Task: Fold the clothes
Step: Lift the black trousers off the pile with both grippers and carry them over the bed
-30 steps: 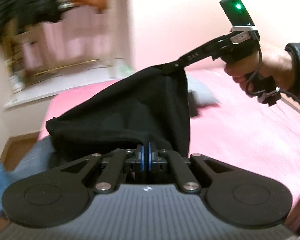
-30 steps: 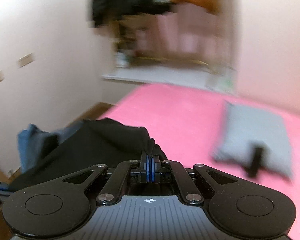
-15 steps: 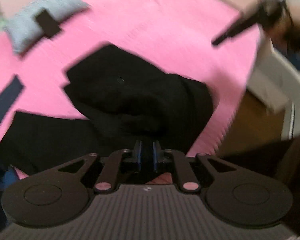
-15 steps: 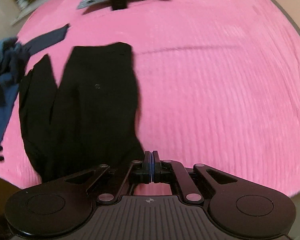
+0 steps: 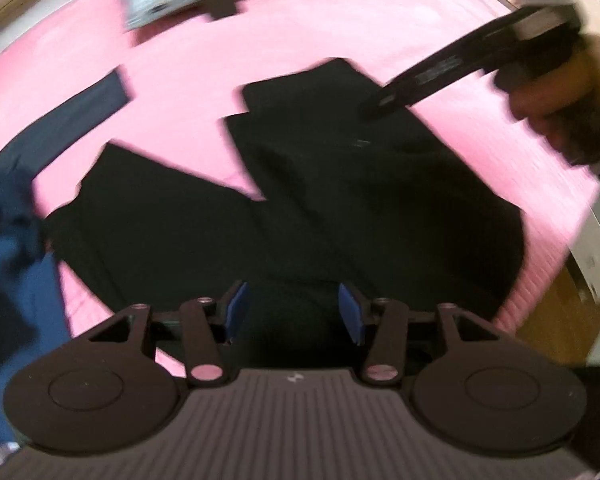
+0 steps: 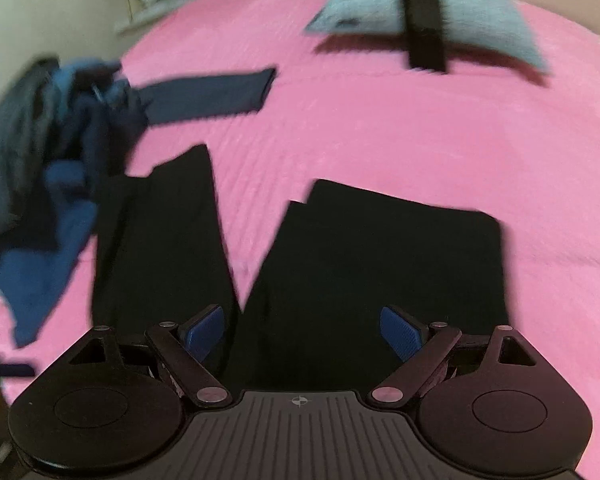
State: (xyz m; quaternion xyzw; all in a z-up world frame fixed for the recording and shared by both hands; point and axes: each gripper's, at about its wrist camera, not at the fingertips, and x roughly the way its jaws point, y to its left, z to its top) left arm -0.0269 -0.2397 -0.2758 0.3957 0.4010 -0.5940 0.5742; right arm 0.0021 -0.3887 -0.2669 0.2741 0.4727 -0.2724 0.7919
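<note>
Black garment point(image 6: 380, 264) flat, pink bed point(image 6: 380, 128)

The left gripper point(image 5: 292, 312) points steeply down, its blue pads point(image 5: 236, 310) set apart with nothing pinched between them; its jaws have just been opening. The right gripper point(image 6: 306, 332) also tilts steeply down, its blue pads point(image 6: 400, 332) spread wider still, with nothing pressed between them; its jaws have just been opening too. From the left wrist view the right gripper appears at the far right as a dark, blurred shaft, held by the person's right hand point(image 5: 556, 112), fingers wrapped round the grip.
</note>
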